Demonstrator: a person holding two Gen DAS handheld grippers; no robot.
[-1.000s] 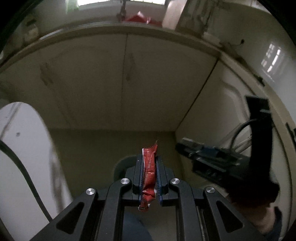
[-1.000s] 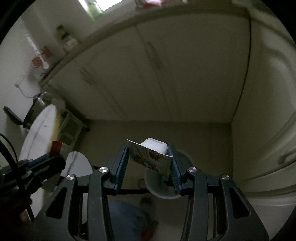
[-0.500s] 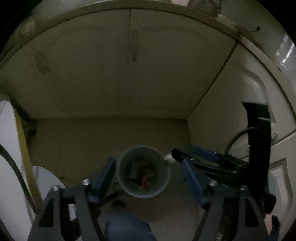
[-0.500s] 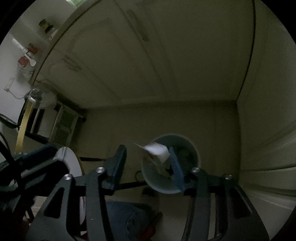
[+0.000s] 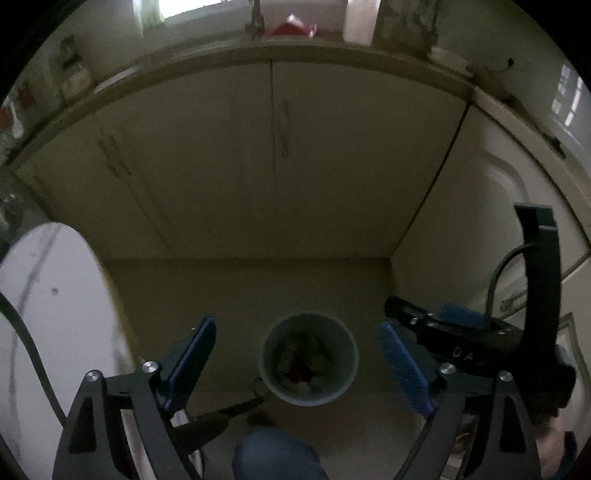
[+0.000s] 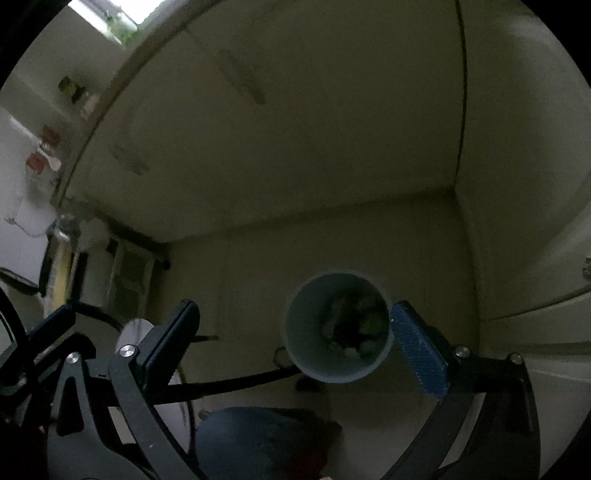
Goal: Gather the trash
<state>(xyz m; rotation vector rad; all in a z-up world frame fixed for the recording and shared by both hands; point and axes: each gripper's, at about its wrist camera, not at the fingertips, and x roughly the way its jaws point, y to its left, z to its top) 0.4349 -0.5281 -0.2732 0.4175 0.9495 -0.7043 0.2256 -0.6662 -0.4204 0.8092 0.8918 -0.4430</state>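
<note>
Pale grey bin (image 5: 346, 373) (red and green scraps inside); cream cabinet doors (image 5: 332, 166); blue pads (image 5: 402, 365) on black jaws.

Bin (image 5: 308, 359) on the floor before corner cabinets (image 5: 332, 166), trash (image 5: 301, 360) inside it

Cream cabinet doors (image 5: 280, 158); white round table (image 5: 48, 332) left; window (image 5: 184, 5) above.
</note>
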